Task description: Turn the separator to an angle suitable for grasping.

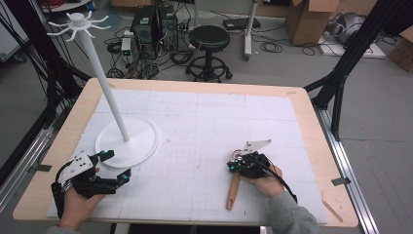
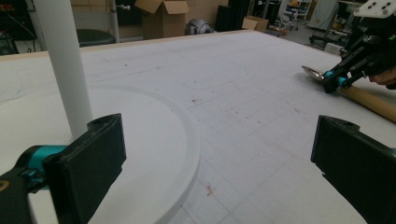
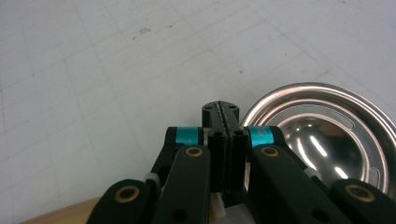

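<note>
A ladle lies on the white mat at the front right, with a wooden handle [image 1: 233, 191] and a shiny metal bowl [image 3: 322, 126]. My right gripper [image 1: 231, 166] hovers over the ladle's bowl end. Its jaws [image 3: 220, 109] are shut flat against each other with nothing between them, and the bowl sits just to their right. From the left gripper view the ladle [image 2: 369, 100] runs under that gripper [image 2: 329, 84]. My left gripper [image 1: 117, 165] stands open at the front left, its jaws [image 2: 210, 163] wide apart beside the round base [image 2: 154, 140] of a white stand.
The white stand [image 1: 109, 97] is a tall pole with hooked arms at the top [image 1: 78, 22], on a disc base [image 1: 141, 141]. The wooden table [image 1: 311, 126] edges frame the mat. A stool [image 1: 209, 41], cables and boxes sit on the floor beyond.
</note>
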`<state>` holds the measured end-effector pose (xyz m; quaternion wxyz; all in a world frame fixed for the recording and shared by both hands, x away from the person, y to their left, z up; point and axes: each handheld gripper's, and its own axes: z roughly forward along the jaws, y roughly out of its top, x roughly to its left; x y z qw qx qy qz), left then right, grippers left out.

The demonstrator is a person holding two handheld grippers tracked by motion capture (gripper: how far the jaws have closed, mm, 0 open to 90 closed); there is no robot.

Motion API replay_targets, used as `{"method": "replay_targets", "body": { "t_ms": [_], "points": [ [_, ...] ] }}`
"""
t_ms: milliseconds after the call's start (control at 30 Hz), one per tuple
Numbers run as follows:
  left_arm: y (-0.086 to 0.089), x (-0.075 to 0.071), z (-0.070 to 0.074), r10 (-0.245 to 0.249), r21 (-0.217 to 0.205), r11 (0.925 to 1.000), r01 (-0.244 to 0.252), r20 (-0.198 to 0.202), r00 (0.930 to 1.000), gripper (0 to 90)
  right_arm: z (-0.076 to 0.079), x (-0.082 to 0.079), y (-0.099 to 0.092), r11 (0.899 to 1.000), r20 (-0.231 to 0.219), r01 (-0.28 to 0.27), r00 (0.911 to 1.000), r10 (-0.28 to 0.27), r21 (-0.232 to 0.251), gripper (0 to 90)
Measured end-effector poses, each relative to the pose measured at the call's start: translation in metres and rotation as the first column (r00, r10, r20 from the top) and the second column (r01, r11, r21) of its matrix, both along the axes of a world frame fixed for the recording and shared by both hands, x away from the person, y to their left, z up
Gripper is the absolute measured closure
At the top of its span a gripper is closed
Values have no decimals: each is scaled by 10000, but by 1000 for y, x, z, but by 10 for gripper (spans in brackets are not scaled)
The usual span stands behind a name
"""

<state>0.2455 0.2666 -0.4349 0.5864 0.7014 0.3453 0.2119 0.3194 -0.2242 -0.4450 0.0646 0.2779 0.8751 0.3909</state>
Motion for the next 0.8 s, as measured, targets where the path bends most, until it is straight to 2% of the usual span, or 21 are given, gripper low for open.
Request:
{"method": "replay_targets", "body": {
  "t_ms": [133, 300, 400, 567, 800],
  "points": [
    [-1, 1, 0, -9, 63, 10000, 9, -22, 10000, 37, -1, -2, -6, 9999, 35, 94, 9999, -95, 55, 900],
    [-3, 2, 0, -38, 96, 9999, 38, -7, 10000, 37, -2, -1, -7, 9995, -149, 162, 9998, -157, 285, 900],
    [-4, 2, 0, -52, 138, 9999, 52, 13, 10000, 37, -1, -2, -7, 9994, -47, 101, 9999, -99, 323, 900],
    [-4, 5, -1, -34, 112, 9999, 34, -26, 10000, 37, 7, -8, -9, 9973, 253, 26, 9997, -45, 731, 900],
    [-7, 6, 0, -68, 127, 9999, 67, 122, 9999, 37, 14, -20, -19, 9937, 169, 121, 9998, -141, 1116, 900]
  ]
}}
